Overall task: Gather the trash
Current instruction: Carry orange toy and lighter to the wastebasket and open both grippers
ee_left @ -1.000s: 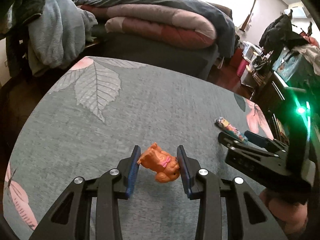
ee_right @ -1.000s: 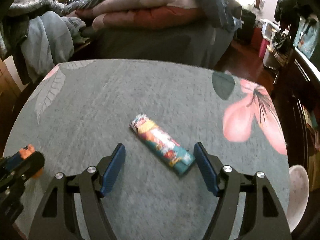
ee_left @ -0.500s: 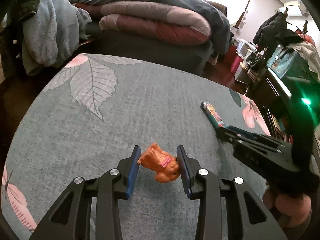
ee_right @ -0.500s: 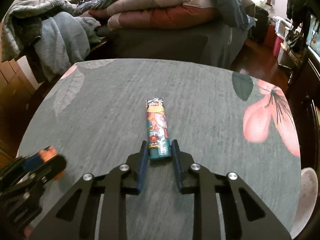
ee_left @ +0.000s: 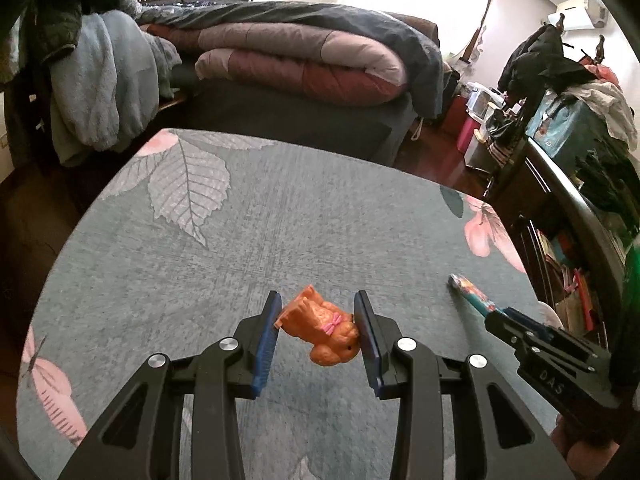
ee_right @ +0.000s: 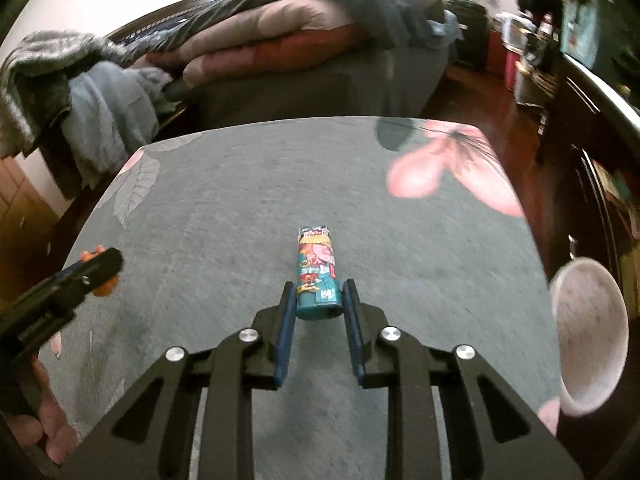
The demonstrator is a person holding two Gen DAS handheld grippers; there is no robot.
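a bed [ee_left: 280, 120] heaped with folded quilts [ee_left: 304, 60] fills the far side, with a pile of blue-grey clothes [ee_left: 100, 92] at far left and dark crowded furniture [ee_left: 560, 184] running down the right. nearer lies the grey-green floral cloth surface [ee_left: 280, 216], the working ground. its far edge stops just short of the bed, its left edge drops to dark floor, and its right edge runs close beside the furniture. most of the cloth is bare, so the widest open room is across its middle and far-left part, over the printed leaf [ee_left: 188, 184].

at the near right edge, in the right wrist view, a pale round bowl [ee_right: 588, 332] is partly cut off by the frame.

the left gripper [ee_left: 318, 320] pinches an orange toy bear [ee_left: 320, 328] between its blue pads; the bear is tilted, its pink bow facing up. whether it is clear of the cloth is hard to say.

the right gripper [ee_right: 318, 300] is squeezed onto the near end of a colourful printed tube-shaped wrapper [ee_right: 317, 270], which points away over the cloth. its print is too blurred to read. the right wrist view is smeared throughout. a bit of hand [ee_right: 44, 428] shows at the lower left there, mostly cut off.
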